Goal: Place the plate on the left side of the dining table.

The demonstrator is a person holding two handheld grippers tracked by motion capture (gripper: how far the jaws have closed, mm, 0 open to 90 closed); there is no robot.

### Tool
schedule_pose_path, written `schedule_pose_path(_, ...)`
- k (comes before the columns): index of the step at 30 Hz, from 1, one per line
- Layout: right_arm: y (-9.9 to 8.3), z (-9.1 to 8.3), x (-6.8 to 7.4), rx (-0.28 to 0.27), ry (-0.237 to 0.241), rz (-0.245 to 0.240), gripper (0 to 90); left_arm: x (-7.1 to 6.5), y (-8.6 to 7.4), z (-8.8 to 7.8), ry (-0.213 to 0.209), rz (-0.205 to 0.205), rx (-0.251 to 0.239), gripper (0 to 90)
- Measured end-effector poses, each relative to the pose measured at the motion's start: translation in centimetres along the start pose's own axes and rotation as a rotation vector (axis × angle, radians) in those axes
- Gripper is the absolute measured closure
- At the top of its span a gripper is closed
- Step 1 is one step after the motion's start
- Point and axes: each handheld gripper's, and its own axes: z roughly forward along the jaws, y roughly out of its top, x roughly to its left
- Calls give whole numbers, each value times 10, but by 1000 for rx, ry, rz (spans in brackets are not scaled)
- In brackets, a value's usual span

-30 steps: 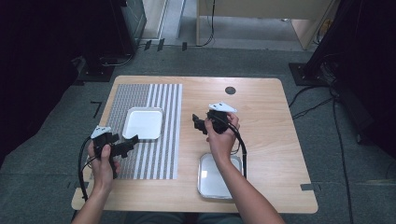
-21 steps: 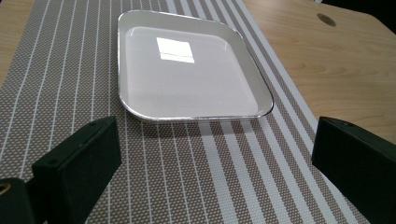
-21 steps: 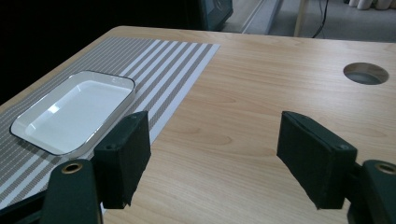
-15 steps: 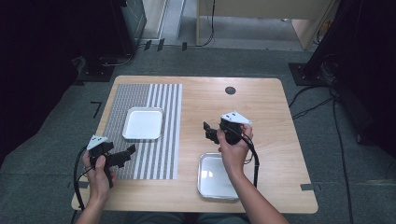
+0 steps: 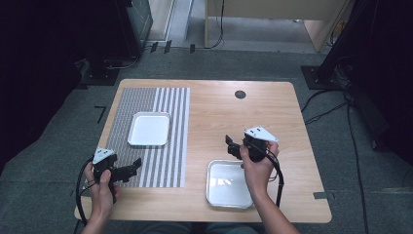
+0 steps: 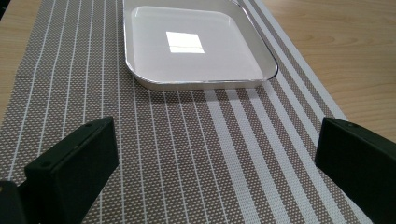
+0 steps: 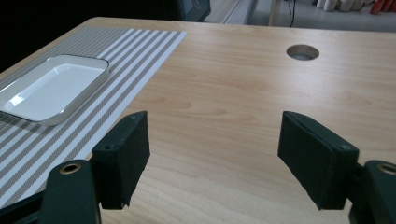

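White, shallow and square with rounded corners, the white tray [image 5: 149, 128] lies flat on the striped placemat [image 5: 160, 165] at the left of the wooden surface [image 5: 272, 112]; a metal tray [image 5: 225, 184] sits near the front edge, just beside the person's right hand. Judged from its thin raised rim and glossy finish, the white tray is light, stiff and rather slippery — best pinched across the rim at a straight side, not a corner. The left hand-held gripper [image 6: 212, 158] has its jaws spread wide over the mat with nothing between them, pointing at the tray from short of its near edge. The right hand-held gripper [image 7: 212, 156] is likewise agape and empty above bare wood. Against the earlier frames, the left jaws have just been opening, and both hands now sit nearer the person — the right beside the metal tray.
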Motion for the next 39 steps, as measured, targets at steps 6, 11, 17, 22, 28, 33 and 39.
schedule_pose_path(6,-14,-10,-10,15,-8,14,236,-1,-6,-4,16,20,0,0)
schedule_pose_path(11,-28,-24,-24,21,-38,20,228,3,-14,-8,25,30,11,0)
schedule_pose_path(17,-44,-38,-39,24,-93,11,228,9,-22,-14,46,42,17,0)
schedule_pose_path(22,-57,-47,-56,34,-113,49,228,14,-29,-18,61,49,24,0)
schedule_pose_path(28,-67,-57,-73,41,-143,71,229,20,-34,-20,80,56,34,0)
schedule_pose_path(33,-79,-72,-96,46,-188,87,229,25,-38,-19,107,69,40,0)
schedule_pose_path(39,-88,-80,-110,55,-215,88,230,28,-40,-17,130,72,52,0)
